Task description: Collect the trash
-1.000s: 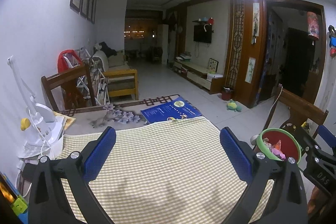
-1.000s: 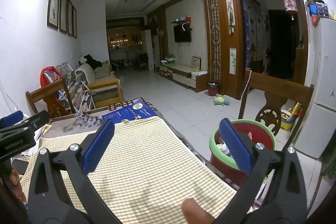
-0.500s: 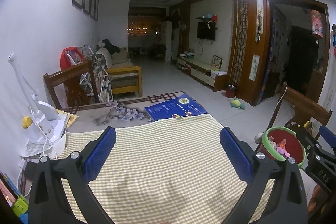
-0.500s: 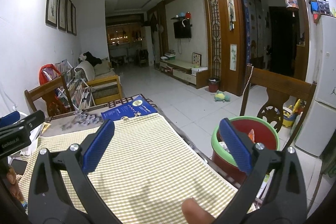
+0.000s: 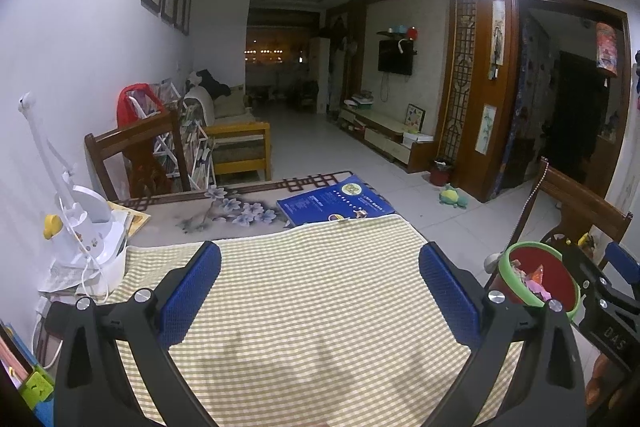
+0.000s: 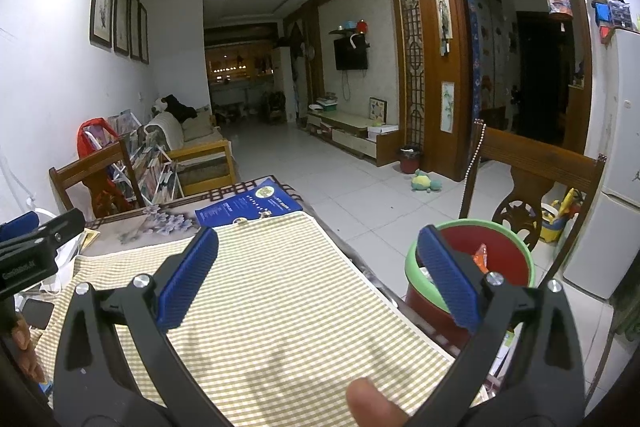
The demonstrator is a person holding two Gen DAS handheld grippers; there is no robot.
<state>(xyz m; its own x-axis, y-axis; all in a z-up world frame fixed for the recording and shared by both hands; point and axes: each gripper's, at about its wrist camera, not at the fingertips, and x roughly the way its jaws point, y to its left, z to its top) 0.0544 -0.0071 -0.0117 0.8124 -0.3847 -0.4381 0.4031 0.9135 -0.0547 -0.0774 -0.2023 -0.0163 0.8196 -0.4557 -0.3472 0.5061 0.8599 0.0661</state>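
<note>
Both tools are up over the yellow-and-white checked cloth [image 5: 320, 307], and it lies bare from edge to edge. The left black gripper with blue pads [image 5: 320, 291] has its jaws spread wide with nothing between them. The right black gripper with blue pads [image 6: 320, 279] is spread wide too, gripping nothing, with a fingertip [image 6: 372, 401] poking in at the bottom of its view. Off the cloth's right edge, down on the floor side, stands the red trash bucket with the green rim [image 6: 472, 267], with scraps of wrapper inside. Just behind it is a dark wooden chair [image 6: 536, 163]. At the far edge a blue printed booklet [image 5: 334, 203] touches the cloth's border. A white desk lamp [image 5: 84, 227] crowds the left edge by the wall.
</note>
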